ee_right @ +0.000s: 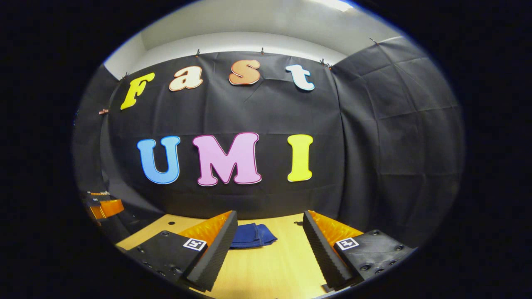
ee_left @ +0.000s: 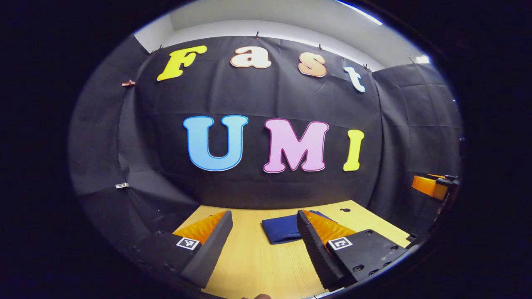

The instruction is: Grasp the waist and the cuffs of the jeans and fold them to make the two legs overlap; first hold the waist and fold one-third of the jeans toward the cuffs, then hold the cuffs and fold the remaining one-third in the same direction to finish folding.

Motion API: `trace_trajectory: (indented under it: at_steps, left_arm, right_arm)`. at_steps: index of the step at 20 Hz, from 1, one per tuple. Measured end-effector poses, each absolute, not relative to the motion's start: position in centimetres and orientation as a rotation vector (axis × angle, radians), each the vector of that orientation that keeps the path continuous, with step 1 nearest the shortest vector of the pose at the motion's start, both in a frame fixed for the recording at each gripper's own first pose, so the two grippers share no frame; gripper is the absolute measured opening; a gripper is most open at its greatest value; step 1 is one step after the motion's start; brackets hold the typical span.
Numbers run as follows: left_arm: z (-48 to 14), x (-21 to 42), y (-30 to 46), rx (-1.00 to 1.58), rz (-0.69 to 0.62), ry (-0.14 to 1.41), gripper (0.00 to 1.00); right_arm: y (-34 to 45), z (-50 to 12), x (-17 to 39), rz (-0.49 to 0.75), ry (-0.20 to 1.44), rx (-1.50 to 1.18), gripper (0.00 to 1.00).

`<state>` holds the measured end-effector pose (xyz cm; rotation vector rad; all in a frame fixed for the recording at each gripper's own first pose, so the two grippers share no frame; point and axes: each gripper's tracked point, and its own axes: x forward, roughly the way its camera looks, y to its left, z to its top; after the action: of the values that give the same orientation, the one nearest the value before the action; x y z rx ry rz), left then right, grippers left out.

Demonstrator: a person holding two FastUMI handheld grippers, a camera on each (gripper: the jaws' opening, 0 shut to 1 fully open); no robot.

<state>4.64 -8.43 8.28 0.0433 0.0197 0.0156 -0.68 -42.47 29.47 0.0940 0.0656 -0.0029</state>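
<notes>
The dark blue jeans (ee_left: 283, 229) lie folded into a small flat bundle on the wooden table (ee_left: 257, 265), toward its far edge. In the left gripper view my left gripper (ee_left: 264, 224) is open above the table, short of the jeans, whose right part sits behind the right finger. In the right gripper view the jeans (ee_right: 251, 235) show just past the left finger, and my right gripper (ee_right: 270, 220) is open with nothing between its fingers. The right gripper (ee_left: 434, 186) also shows at the far right of the left gripper view, the left gripper (ee_right: 102, 205) at the far left of the right gripper view.
The booth's black cloth wall (ee_left: 266, 124) stands right behind the table's far edge. A small dark hole (ee_left: 345, 210) marks the tabletop at the back right. Bare wood (ee_right: 270, 265) stretches between the grippers and the jeans.
</notes>
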Motion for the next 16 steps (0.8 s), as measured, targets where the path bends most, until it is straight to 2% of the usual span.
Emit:
trace_trajectory:
  at_steps: [8,9,14,15,16]
  left_arm:
    - [10.9,5.6,-11.1,-0.008,0.033,-0.062,0.96]
    - [8.2,5.0,-11.2,-0.028,0.032,-0.068,0.96]
    - [7.9,5.9,-11.6,-0.007,0.04,-0.061,0.96]
    - [8.0,6.0,-11.5,0.0,0.045,-0.059,0.92]
    - [8.1,6.0,-11.4,-0.001,0.06,-0.061,0.96]
  right_arm:
    - [-41.9,28.7,-0.7,0.11,0.092,0.021,0.96]
    - [-41.8,28.7,-0.4,0.116,0.093,0.029,0.96]
    - [-42.2,29.6,1.0,0.138,0.074,0.032,0.96]
    - [-42.4,29.6,1.1,0.139,0.07,0.028,0.96]
    - [-42.5,29.5,1.3,0.141,0.073,0.025,0.96]
